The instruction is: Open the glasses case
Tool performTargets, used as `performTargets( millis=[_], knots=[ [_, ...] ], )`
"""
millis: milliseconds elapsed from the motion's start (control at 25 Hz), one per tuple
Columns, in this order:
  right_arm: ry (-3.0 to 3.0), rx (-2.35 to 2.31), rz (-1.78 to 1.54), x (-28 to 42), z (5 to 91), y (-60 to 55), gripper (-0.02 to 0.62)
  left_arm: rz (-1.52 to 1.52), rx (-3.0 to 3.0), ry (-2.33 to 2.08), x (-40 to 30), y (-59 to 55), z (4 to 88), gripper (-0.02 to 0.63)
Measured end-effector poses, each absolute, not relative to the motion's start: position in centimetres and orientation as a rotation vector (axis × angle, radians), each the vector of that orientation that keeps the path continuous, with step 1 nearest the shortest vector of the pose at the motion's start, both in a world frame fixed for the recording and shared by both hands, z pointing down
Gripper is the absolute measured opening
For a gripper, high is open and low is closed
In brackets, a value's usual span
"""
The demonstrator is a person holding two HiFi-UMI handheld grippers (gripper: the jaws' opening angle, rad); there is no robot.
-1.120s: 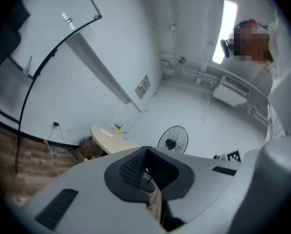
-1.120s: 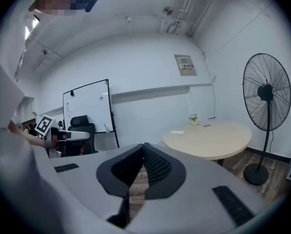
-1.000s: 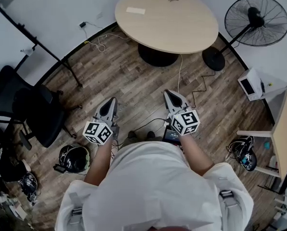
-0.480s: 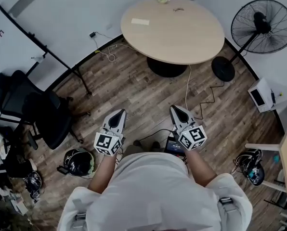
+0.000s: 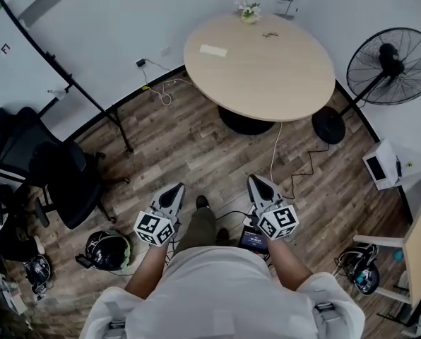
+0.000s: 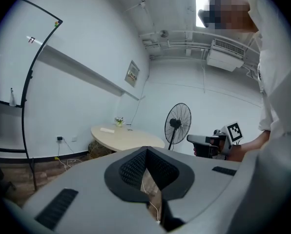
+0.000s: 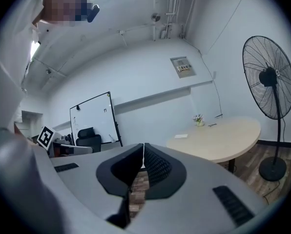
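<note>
A round wooden table (image 5: 267, 76) stands well ahead of me, at the top of the head view. On it lie a pale flat oblong (image 5: 212, 50), which may be the glasses case, a small flower pot (image 5: 248, 10) and a small dark item (image 5: 269, 34). My left gripper (image 5: 176, 189) and right gripper (image 5: 256, 181) are held side by side above the wooden floor, far short of the table. Both are shut with nothing between the tips. The left gripper view shows its closed tips (image 6: 146, 150) and the table (image 6: 126, 136) beyond. The right gripper view shows its closed tips (image 7: 143, 145) and the table (image 7: 218, 139).
A standing fan (image 5: 390, 66) is right of the table, with cables (image 5: 277, 154) trailing over the floor. A black office chair (image 5: 48, 168) and a whiteboard stand (image 5: 62, 69) are at the left. A helmet (image 5: 108, 249) and a bag (image 5: 359, 267) lie on the floor near me.
The person has stepped towards the table, which sits lower in the head view. Both grippers moved along with the person and stayed shut. A leg now shows between the grippers.
</note>
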State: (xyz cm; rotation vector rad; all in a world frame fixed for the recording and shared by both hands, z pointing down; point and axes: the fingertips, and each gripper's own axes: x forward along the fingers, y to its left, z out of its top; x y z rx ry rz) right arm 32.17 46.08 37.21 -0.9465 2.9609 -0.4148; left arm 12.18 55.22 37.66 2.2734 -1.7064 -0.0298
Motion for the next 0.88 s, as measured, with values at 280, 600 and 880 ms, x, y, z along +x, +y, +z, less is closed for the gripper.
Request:
performTargets(
  millis=[280, 600, 880],
  knots=[
    [3.014, -0.979, -0.402, 28.1, 37.0, 38.7, 0.026, -0.132, 2.276, -1.724, 6.5, 47.5, 36.5, 0.013],
    [2.978, -0.995, -0.296, 20.2, 32.8, 29.1, 0.026, -0.18, 2.317, -1.675, -0.9, 38.9, 35.0, 0.013],
    [2.948, -1.037, -0.287, 16.6, 32.2, 24.2, 0.026, -0.196, 2.338, -1.625, -5.0, 33.3, 35.0, 0.013]
  ],
)
